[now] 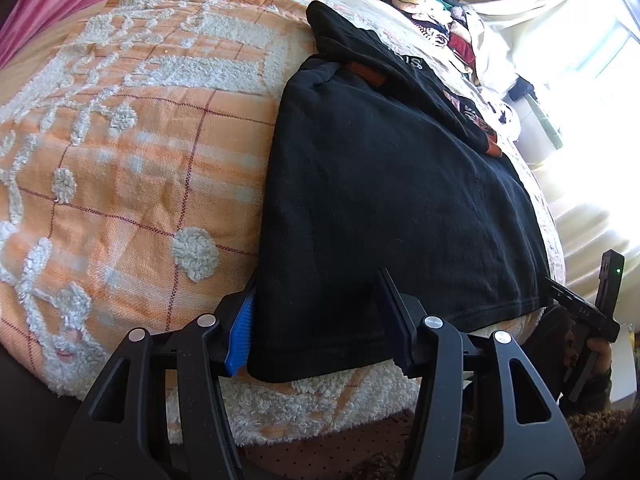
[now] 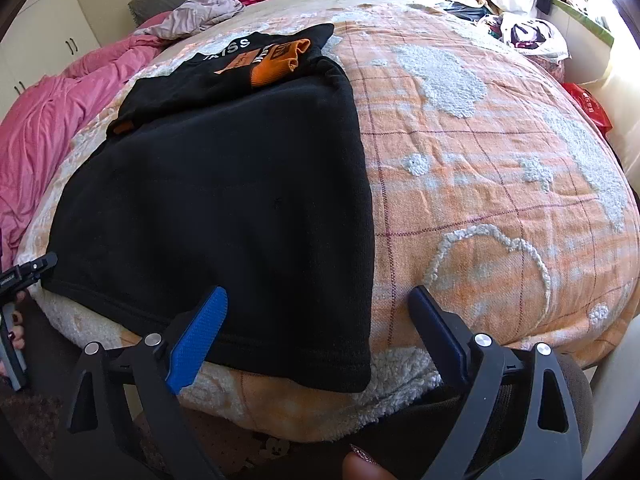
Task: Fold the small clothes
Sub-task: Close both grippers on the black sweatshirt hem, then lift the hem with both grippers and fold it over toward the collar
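The black sweatshirt (image 2: pixel 224 208) lay at the bed's (image 2: pixel 500 200) near edge, its lettering partly folded under. The left tongs (image 1: pixel 316 320) and right tongs (image 2: pixel 320 332) stood apart, straddling its hem corners.

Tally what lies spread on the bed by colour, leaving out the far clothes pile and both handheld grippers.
Black: 1, the black knit top with orange cuffs
Orange: 1, the orange checked blanket with white fleece patches
Pink: 1, the pink crumpled quilt
Total: 3
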The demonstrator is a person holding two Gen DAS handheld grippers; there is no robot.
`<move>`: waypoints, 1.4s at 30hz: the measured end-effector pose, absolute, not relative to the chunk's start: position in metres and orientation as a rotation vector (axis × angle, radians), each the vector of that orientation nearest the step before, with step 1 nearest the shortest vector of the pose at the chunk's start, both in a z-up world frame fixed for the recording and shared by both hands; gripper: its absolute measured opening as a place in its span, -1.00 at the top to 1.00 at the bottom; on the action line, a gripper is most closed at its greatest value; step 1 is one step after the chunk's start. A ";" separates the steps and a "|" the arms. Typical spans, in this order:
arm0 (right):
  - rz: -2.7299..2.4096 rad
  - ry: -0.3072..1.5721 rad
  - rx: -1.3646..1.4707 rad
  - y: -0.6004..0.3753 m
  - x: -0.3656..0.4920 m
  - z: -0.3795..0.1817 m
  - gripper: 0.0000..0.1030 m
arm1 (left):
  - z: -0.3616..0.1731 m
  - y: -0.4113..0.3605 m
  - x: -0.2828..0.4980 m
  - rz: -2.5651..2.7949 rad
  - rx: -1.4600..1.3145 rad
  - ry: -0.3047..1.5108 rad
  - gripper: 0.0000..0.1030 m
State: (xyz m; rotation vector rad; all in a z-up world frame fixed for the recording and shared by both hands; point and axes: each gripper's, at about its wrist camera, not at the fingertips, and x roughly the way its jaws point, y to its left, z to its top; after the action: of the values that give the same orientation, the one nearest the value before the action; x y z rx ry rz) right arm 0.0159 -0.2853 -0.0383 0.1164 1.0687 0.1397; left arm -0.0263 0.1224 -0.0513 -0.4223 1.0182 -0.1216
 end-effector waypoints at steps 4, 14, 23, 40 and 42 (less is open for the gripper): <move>0.136 1.067 0.126 -0.290 0.011 -0.037 -0.36 | -0.052 0.122 -0.026 -0.123 -0.418 1.017 0.11; 0.197 1.070 0.168 -0.293 0.004 -0.038 0.35 | -0.054 0.124 -0.025 -0.126 -0.431 1.014 0.09; 0.244 0.982 0.225 -0.293 0.004 -0.022 0.83 | -0.056 0.126 -0.024 -0.129 -0.449 1.014 0.10; 0.275 0.748 0.215 -0.292 0.016 0.039 0.84 | -0.031 0.122 -0.028 -0.130 -0.399 0.963 0.93; 0.271 0.731 0.208 -0.292 0.016 0.041 0.84 | -0.025 0.122 -0.027 -0.130 -0.391 0.947 0.94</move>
State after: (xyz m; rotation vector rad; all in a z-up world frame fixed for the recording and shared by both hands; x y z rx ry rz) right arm 0.0163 -0.2921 0.0408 0.2085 0.7313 0.2715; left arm -0.0267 0.1217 -0.0248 -0.3909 0.9473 -0.1304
